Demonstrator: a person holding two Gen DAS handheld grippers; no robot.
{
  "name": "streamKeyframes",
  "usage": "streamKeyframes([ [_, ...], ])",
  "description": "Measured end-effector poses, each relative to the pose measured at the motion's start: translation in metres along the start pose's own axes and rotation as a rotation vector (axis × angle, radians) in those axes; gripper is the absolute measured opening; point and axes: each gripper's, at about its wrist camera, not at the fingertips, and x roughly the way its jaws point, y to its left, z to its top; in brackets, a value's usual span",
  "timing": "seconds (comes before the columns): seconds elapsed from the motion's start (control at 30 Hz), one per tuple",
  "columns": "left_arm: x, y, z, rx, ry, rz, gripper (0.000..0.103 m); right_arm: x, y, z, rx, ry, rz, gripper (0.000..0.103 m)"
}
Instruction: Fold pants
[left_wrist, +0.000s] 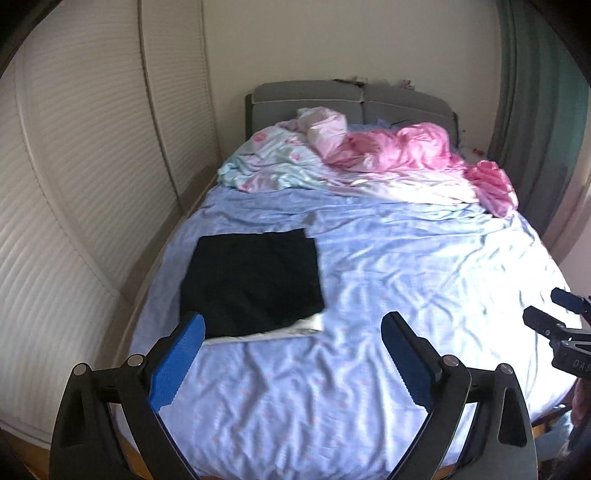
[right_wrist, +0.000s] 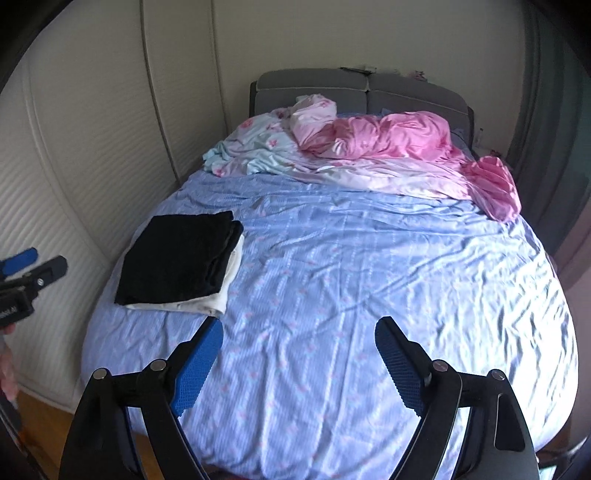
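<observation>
Black pants lie folded into a flat rectangle on the left side of the bed, on top of a white folded garment whose edge shows underneath. My left gripper hangs above the bed just short of the stack, jaws wide apart with nothing between the blue pads. My right gripper is also open and empty, held over the bare sheet to the right of the stack. Each gripper shows at the edge of the other's view, the right one and the left one.
The bed carries a wrinkled light-blue sheet. Crumpled pink and pale floral bedding lies by the grey headboard. A white ribbed wardrobe stands close on the left, a curtain on the right.
</observation>
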Motion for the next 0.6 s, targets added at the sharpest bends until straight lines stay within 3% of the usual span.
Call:
streamKeyframes([
  [0.5,-0.068,-0.107,-0.025,0.048,-0.052,-0.092,0.103,-0.092,-0.082,-0.046,0.085,-0.055,-0.066,0.085],
  [0.6,-0.074,-0.122,-0.026,0.061,-0.057,-0.078,0.103,-0.102,-0.09,-0.051,0.075,-0.069,-0.081,0.085],
])
